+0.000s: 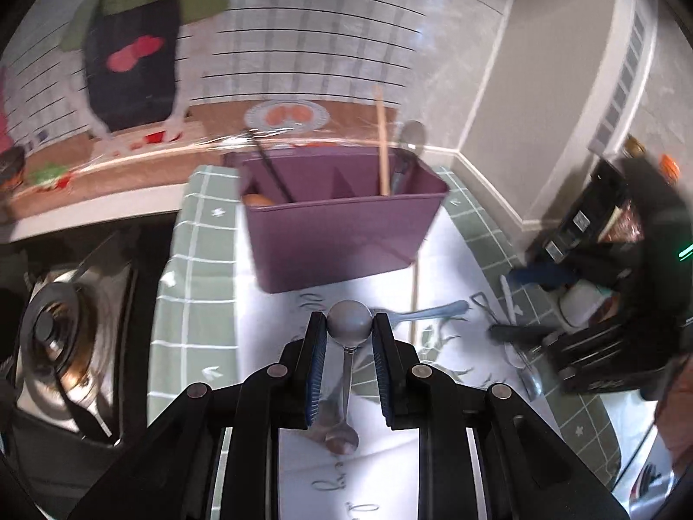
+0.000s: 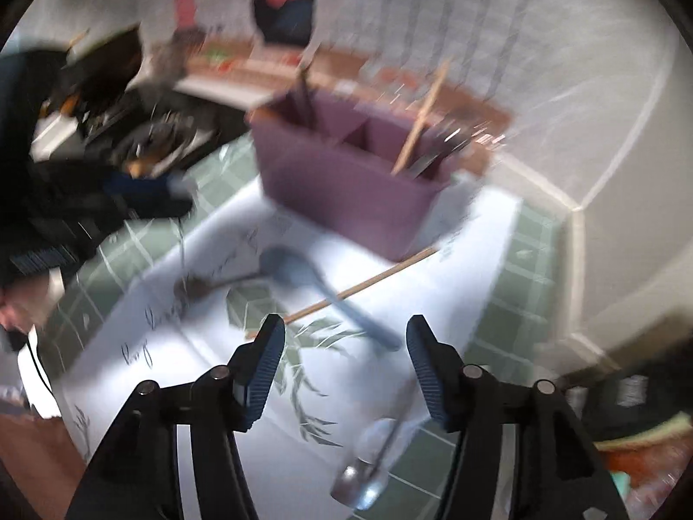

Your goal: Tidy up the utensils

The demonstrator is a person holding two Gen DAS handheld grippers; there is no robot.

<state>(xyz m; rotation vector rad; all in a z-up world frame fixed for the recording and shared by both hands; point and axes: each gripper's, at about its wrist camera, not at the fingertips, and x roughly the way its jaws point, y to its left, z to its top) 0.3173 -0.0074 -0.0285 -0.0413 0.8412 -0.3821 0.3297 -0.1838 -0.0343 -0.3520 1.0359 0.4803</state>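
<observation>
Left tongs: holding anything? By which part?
Yes. The left tongs are shut on a metal spoon, gripped at its bowl, handle hanging below. The right tongs are open and hold nothing.

Both grippers are black, angular linkages with round silver pivot screws at the joints. The left gripper (image 1: 348,338) has flat fingers (image 1: 319,364) faced with ribbed blue pads. The right gripper (image 2: 345,338) carries the same ribbed blue-grey pads (image 2: 265,372).

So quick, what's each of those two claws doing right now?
Left gripper: shut on a metal spoon.
Right gripper: open, holding nothing.
</observation>
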